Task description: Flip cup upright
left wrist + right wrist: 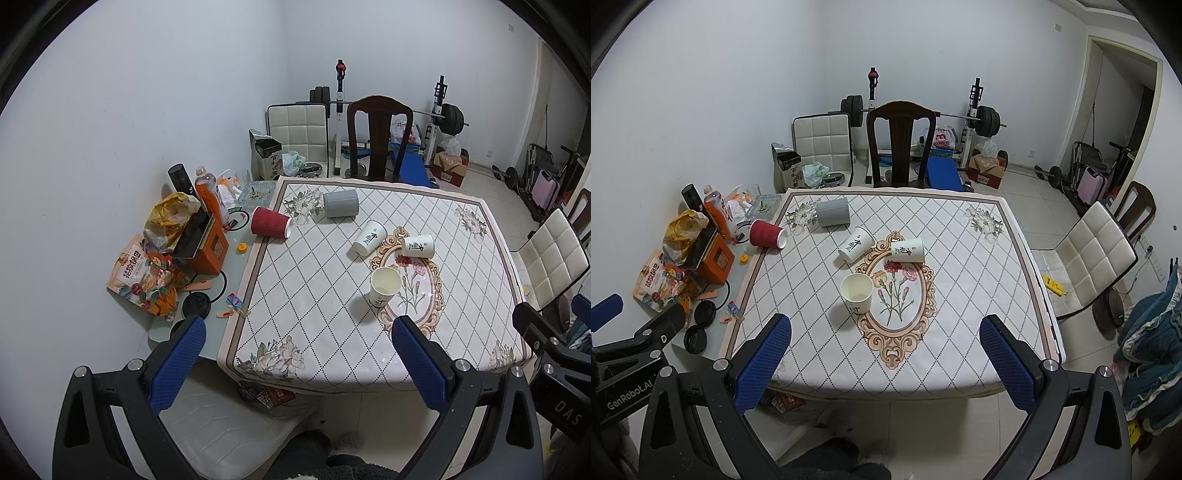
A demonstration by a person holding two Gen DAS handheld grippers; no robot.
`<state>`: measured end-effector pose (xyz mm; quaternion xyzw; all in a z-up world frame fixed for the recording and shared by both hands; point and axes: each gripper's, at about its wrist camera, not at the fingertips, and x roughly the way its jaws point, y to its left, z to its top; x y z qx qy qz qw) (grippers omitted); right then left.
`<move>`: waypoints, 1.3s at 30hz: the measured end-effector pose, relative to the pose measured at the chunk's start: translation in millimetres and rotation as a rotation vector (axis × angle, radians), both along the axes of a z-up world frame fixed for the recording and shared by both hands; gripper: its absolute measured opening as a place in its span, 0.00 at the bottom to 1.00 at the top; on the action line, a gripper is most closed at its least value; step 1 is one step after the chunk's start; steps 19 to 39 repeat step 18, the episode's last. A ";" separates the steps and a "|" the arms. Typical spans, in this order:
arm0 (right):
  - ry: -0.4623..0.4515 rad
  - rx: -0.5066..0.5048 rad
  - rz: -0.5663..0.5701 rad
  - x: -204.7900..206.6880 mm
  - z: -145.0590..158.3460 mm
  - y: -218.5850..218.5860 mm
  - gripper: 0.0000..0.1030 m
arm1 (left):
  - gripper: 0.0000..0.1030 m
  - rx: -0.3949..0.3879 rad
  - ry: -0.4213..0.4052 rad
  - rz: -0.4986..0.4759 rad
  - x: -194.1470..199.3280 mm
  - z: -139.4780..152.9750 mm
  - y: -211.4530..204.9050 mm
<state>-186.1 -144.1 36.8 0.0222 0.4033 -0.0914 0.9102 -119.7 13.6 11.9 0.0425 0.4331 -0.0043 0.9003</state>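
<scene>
On the patterned tablecloth one white paper cup stands upright near the middle. Two white cups with black characters lie on their sides behind it, also in the right wrist view. A grey cup and a red ribbed cup lie on their sides at the far left. My left gripper and right gripper are both open and empty, held above the table's near edge.
Clutter fills the table's left strip: snack bags, an orange box, a juice bottle, black lids. A dark wooden chair stands behind the table, a white padded chair to the right. Gym weights stand at the back.
</scene>
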 end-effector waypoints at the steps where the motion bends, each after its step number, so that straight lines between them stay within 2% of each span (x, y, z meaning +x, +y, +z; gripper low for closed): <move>1: 0.001 0.000 0.000 0.2 0.0 0.0 1.00 | 1.00 0.000 0.000 -0.001 0.2 0.1 -0.2; 39: 0.004 0.002 0.001 2.7 -0.6 0.3 1.00 | 1.00 0.000 0.004 0.006 5.6 -1.2 3.5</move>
